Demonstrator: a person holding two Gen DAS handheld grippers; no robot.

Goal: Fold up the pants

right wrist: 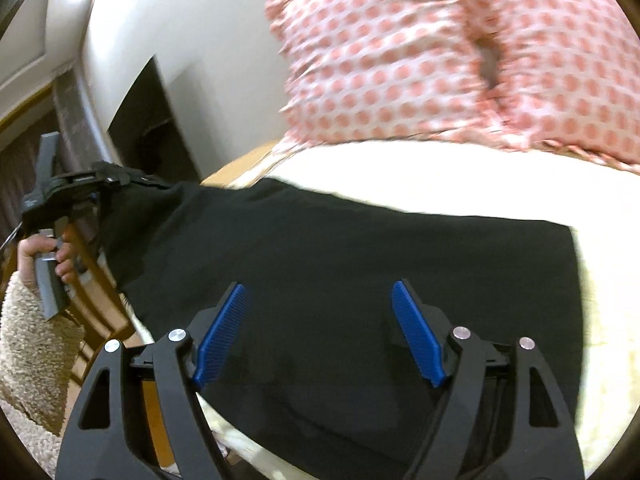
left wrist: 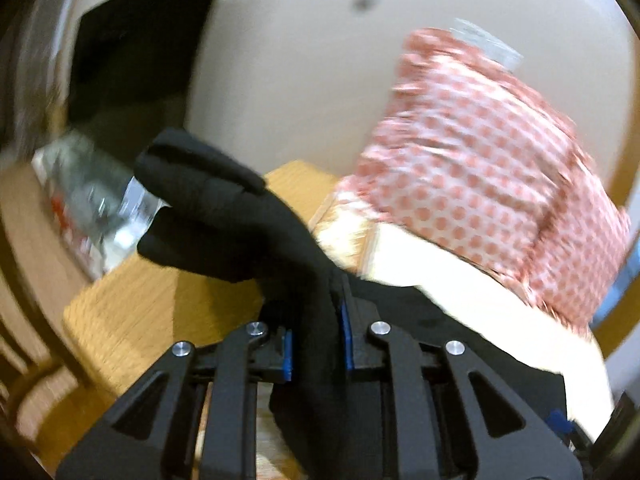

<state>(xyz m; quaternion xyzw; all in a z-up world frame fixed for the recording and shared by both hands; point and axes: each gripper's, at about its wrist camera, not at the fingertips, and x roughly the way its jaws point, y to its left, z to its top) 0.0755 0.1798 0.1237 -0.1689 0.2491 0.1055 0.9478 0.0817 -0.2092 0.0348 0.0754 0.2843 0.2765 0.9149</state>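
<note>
Cream bedding point(right wrist: 440, 196) carries black pants point(right wrist: 340, 264). At frame left, the left gripper point(left wrist: 316, 344) pinches their lifted edge. The right gripper point(right wrist: 320, 332) hovers low-centre, jaws wide.

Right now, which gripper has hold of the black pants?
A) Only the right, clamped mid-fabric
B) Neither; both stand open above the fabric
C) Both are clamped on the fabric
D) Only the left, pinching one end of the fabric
D: the left gripper is shut on a bunched end of the black pants, while the right gripper has its blue pads spread wide over the flat cloth.
</note>
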